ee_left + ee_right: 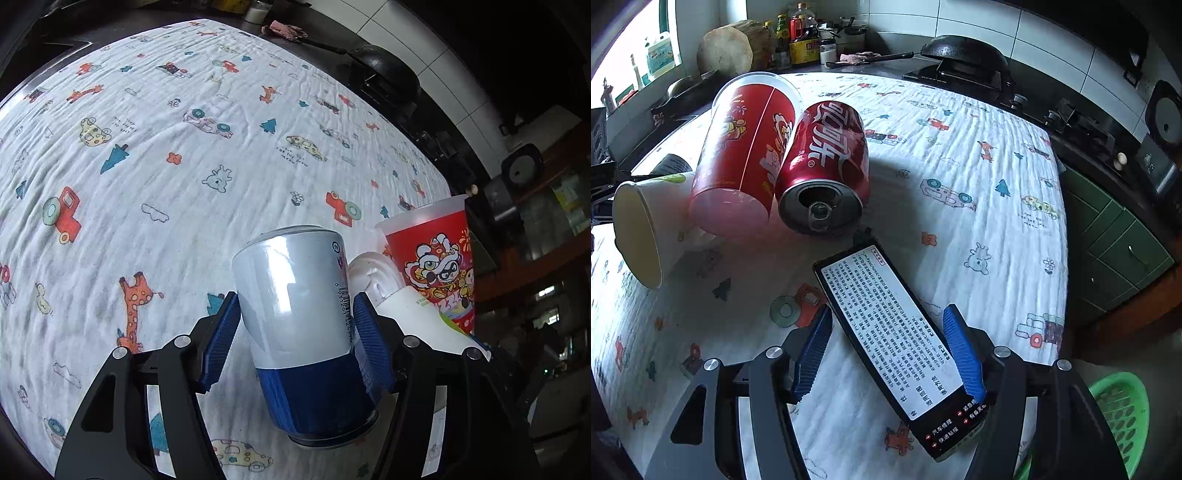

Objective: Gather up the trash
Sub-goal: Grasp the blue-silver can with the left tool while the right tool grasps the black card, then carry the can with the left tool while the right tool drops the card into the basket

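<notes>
My left gripper point(295, 325) is shut on a silver and blue can point(299, 314), both blue pads pressing its sides, held tilted over the patterned cloth point(147, 166). Behind it stand a red cartoon cup point(436, 258) and a white paper cup point(406, 310). In the right wrist view my right gripper point(888, 350) has its jaws wide around a black box with white printed label point(890, 343); the right pad touches it, the left pad stands apart. A red cola can point(827, 162), the red cup point(746, 151) and the white paper cup point(646, 221) lie on their sides beyond.
A green slotted basket point(1123, 413) sits below the table's right edge. A black wok point(964, 51) rests on the stove point(960, 77) behind the table. Bottles point(801, 33) and a wooden block point(731, 48) stand at the back. Green cabinets point(1115, 236) are on the right.
</notes>
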Action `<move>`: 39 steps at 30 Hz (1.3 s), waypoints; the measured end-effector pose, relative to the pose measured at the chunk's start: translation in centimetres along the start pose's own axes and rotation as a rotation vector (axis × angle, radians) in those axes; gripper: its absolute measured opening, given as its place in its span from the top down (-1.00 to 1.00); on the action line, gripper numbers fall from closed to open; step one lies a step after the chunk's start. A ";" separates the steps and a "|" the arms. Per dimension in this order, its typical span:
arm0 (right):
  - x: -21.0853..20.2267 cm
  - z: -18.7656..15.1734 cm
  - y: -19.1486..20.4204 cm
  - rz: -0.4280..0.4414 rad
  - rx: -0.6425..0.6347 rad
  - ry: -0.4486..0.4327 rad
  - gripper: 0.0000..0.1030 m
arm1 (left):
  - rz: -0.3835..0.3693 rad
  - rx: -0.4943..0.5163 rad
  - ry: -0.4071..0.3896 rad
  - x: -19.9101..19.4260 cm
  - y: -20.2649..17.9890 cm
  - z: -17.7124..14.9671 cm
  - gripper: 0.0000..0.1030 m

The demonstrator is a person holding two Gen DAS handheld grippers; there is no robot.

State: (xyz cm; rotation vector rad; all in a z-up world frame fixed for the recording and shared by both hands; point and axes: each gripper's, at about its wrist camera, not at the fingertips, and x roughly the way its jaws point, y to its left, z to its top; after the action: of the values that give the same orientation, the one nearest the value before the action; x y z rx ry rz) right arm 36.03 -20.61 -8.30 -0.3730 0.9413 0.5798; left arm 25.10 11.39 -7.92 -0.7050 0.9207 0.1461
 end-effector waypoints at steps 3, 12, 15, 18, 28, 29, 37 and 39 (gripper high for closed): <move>0.3 0.1 -0.1 0.007 0.015 -0.002 -0.19 | 0.005 0.020 -0.003 -0.3 0.0 0.0 -0.17; -1.2 -0.9 0.4 0.036 0.079 -0.031 0.09 | -0.010 0.072 -0.029 -2.7 -0.1 -0.4 -0.14; -1.8 -1.5 0.9 0.055 0.095 -0.036 0.10 | -0.016 0.111 -0.042 -4.1 -0.6 -0.8 -0.14; -2.2 -2.0 1.5 0.050 0.097 -0.038 0.11 | -0.028 0.135 -0.052 -5.3 -1.0 -1.2 -0.14; -3.9 -3.5 1.5 0.056 0.145 -0.079 0.11 | -0.065 0.175 -0.056 -7.1 -1.6 -2.0 -0.13; -4.0 -3.4 1.1 0.059 0.158 -0.085 0.11 | -0.067 0.178 -0.057 -7.2 -1.7 -2.0 -0.13; -5.1 -0.9 -5.5 0.016 0.303 -0.164 0.12 | -0.104 0.187 -0.045 -7.0 -2.1 -1.2 -0.13; -5.2 -0.8 -6.1 0.003 0.298 -0.163 0.12 | -0.104 0.191 -0.046 -7.0 -2.3 -1.0 -0.13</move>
State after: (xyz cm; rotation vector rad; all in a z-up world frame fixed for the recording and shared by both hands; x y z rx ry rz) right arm 36.86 -27.38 -4.10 -0.0558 0.8559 0.4561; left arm 21.05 10.21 -1.82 -0.5684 0.8400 -0.0180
